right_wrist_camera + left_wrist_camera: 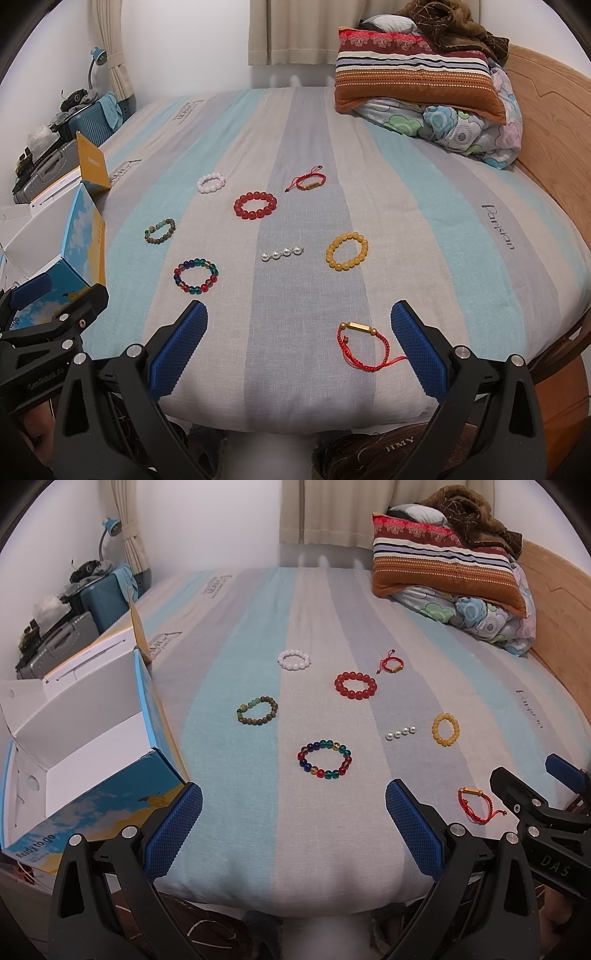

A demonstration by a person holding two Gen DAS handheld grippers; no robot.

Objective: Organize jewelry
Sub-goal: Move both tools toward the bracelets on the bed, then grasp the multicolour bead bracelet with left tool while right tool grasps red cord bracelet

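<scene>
Jaws wide on both grippers; pearl strand (282, 253) lies left-right, empty.

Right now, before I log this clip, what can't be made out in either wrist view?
- Floor of the open blue-and-white cardboard box: left wrist view, hidden by its near wall; the right wrist view shows only its corner.
- Clutter on the grey and blue suitcases: too small and blurred in both views.
- Engraving on the far red cord bracelet's gold bar: too small.
- Near edge of the striped bed: blocked by both open claws.
</scene>
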